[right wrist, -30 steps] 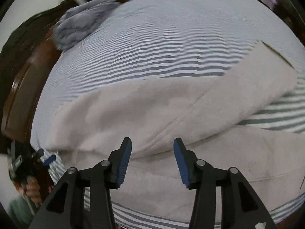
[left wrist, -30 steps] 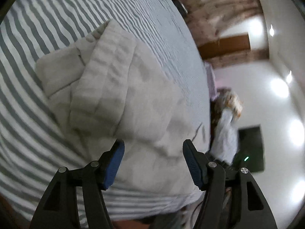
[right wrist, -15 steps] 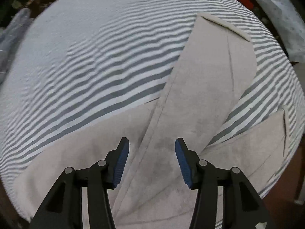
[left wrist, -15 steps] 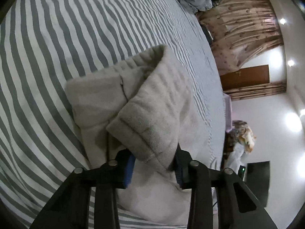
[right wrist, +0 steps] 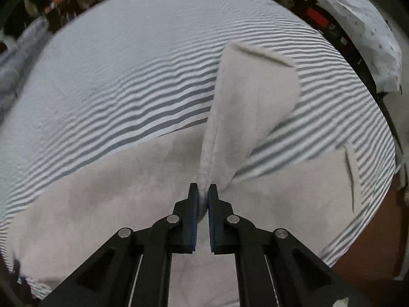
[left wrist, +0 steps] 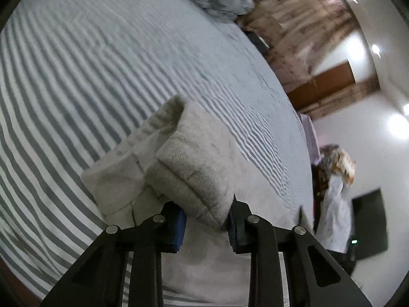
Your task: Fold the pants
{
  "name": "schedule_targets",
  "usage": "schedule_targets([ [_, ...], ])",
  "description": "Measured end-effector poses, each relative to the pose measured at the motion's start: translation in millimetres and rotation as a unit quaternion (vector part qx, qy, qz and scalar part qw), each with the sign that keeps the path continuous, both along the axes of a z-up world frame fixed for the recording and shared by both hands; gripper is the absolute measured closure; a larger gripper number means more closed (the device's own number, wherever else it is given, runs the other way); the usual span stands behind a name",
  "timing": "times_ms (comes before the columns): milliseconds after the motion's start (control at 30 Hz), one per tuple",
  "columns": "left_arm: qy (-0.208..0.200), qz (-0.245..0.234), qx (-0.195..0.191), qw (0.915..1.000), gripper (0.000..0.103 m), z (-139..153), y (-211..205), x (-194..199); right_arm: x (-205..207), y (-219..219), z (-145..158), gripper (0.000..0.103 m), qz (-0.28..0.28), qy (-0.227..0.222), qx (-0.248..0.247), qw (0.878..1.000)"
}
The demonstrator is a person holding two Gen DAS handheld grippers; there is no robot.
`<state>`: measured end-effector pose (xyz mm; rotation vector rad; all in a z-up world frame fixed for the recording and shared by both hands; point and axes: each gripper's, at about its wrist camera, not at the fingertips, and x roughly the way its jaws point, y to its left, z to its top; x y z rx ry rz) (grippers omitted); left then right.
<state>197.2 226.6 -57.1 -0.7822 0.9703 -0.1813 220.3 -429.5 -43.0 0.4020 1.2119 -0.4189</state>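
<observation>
The left claw [left wrist: 205,226] is closing, its blue pads pinching the thick waistband end of the pants [left wrist: 194,179], which bunches up off the striped bed [left wrist: 102,76]. The right claw [right wrist: 203,199] is pressed together on a raised fold of a leg, the pants [right wrist: 102,192] spreading along the bed's [right wrist: 127,76] near edge, one cuff toward the right corner

Pants [left wrist: 204,158]: pale beige-grey, plain, w/ woven texture at the cuff; same tone in right-wrist view [right wrist: 255,97]. Bed cover [left wrist: 76,76]: grey & white stripes throughout. Left tool [left wrist: 205,226] & right tool [right wrist: 202,197]: black frames w/ blue pads; bkgd shows brown patterned curtain [left wrist: 301,20], white wall [left wrist: 358,128].
</observation>
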Motion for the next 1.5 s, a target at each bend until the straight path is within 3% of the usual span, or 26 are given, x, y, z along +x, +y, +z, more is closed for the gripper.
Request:
schedule_targets([
  [133, 0.004, -0.047, 0.049, 0.9977, 0.076, 3, -5, -11, -53, 3, -1, 0.098, -0.009, -0.012, 0.015, 1.000],
  [267, 0.020, -0.085, 0.114, 0.9896, 0.076, -8, -7, -24, -99, 15, -48, 0.098, -0.025, 0.020, 0.044, 0.999],
  [400, 0.032, -0.100, 0.155, 0.9823, 0.076, -17, -16, -32, -110, 22, -88, 0.098, -0.029, 0.041, 0.051, 0.997],
  [633, -0.001, -0.132, 0.183, 0.9743, 0.076, 2, -25, -35, -124, 29, -47, 0.098, -0.027, -0.009, 0.031, 0.999],
  [733, 0.026, -0.133, 0.190, 0.9724, 0.075, -18, -20, -34, -135, 30, -60, 0.103, -0.031, 0.011, 0.001, 0.999],
  [800, 0.042, -0.134, 0.193, 0.9710, 0.075, -30, -21, -36, -143, 23, -80, 0.103, -0.031, 0.028, 0.025, 0.999],
  [867, 0.028, -0.141, 0.219, 0.9651, 0.075, -34, -26, -43, -145, 27, -91, 0.102, -0.012, 0.028, 0.022, 0.999],
  [967, 0.015, -0.144, 0.224, 0.9638, 0.074, -25, -32, -51, -144, 22, -86, 0.097, -0.017, 0.016, 0.050, 0.998],
  [1067, 0.014, -0.155, 0.243, 0.9574, 0.066, -11, -38, -53, -142, 8, -73, 0.093, -0.016, 0.000, 0.058, 0.998],
  [1100, 0.014, -0.159, 0.250, 0.9550, 0.064, -7, -40, -55, -144, 6, -70, 0.086, -0.016, -0.004, 0.062, 0.998],
  [1133, 0.016, -0.163, 0.263, 0.9508, 0.060, -5, -43, -60, -146, 4, -64, 0.079, -0.023, -0.008, 0.062, 0.998],
  [1233, 0.001, -0.192, 0.296, 0.9358, 0.059, 3, -64, -78, -143, -10, -48, 0.078, -0.018, -0.022, 0.061, 0.998],
  [1367, -0.045, -0.251, 0.352, 0.9006, 0.059, 15, -98, -111, -118, -31, -18, 0.073, 0.020, -0.034, 0.041, 0.998],
  [1433, -0.077, -0.285, 0.342, 0.8921, 0.059, 23, -126, -123, -89, -31, -7, 0.066, 0.057, -0.028, 0.025, 0.998],
  [1500, -0.099, -0.317, 0.323, 0.8862, 0.059, 24, -157, -128, -70, -45, -2, 0.066, 0.075, -0.024, 0.027, 0.997],
])
